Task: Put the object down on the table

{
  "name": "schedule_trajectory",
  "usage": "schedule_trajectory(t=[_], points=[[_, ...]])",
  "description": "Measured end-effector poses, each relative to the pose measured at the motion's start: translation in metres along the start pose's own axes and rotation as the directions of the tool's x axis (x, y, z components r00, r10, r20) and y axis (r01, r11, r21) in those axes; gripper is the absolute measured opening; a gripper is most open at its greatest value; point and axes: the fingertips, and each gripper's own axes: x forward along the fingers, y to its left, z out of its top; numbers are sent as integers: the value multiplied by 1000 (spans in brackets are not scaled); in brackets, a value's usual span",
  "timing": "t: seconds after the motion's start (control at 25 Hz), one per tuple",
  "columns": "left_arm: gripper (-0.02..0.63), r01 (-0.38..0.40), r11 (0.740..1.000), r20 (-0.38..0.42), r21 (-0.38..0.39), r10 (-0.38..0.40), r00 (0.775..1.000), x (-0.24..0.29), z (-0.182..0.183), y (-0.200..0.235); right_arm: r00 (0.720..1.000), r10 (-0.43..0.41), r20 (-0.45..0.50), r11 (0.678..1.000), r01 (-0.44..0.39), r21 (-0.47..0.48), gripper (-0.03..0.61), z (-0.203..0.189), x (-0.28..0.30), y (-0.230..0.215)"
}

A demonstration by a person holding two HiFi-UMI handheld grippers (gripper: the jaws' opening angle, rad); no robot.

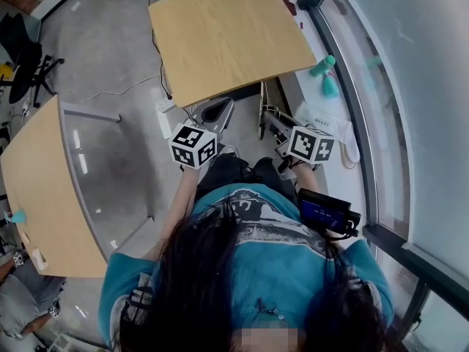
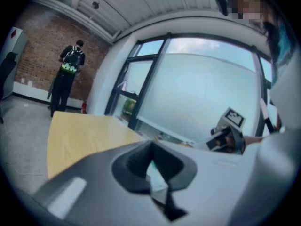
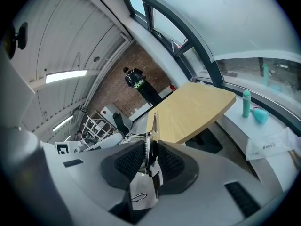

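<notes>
In the right gripper view, my right gripper (image 3: pixel 149 160) is shut on a thin flat metal piece (image 3: pixel 152 126) that stands on edge between the pads, with a white tag (image 3: pixel 142 192) hanging below it. In the head view this gripper (image 1: pixel 270 120) is held near my body, short of the near edge of the wooden table (image 1: pixel 227 35). My left gripper (image 1: pixel 216 113) is level with it on the left. Its jaws (image 2: pixel 153 173) look closed together, and a pale sliver shows in the narrow gap; what that is stays unclear. The tabletop (image 3: pixel 197 108) lies ahead, bare.
A teal bottle (image 1: pixel 322 66) and a white plastic bag (image 1: pixel 327 120) sit on the window ledge to the right. A second wooden table (image 1: pixel 37 189) stands to the left. Cables run across the grey floor (image 1: pixel 117 86). A person (image 2: pixel 68 74) stands far off by the brick wall.
</notes>
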Motion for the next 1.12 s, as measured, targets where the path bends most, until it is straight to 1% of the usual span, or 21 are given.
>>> schedule_trajectory(t=[0.2,0.36,0.48,0.6,0.68,0.88,0.96,1.12], points=[[3,17,1000,-6,-19,-17,1000,9,4,18,1000,-29,-1,1000,29,2,98,15,14,-2],[2,10,999,0,-35,-10,1000,19,6,30,999,-32,-20,999,32,-9,98,25,29,-7],[2,-17,999,5,-45,17,1000,30,12,50,999,-17,-45,1000,16,-26,98,43,52,-12],[3,-59,996,11,-65,60,998,54,24,86,997,-6,-80,999,2,-45,98,74,90,-25],[2,-83,994,16,-75,85,996,61,28,102,996,9,-94,998,-15,-54,98,86,107,-29],[2,-128,989,42,-77,132,990,51,36,110,995,22,-95,996,-30,-90,98,96,113,-27],[2,-143,986,48,-83,147,988,68,46,126,994,21,-109,994,-33,-108,98,116,132,-38],[2,-165,982,29,-95,169,985,113,62,153,987,9,-159,989,-32,-145,98,160,173,-68]])
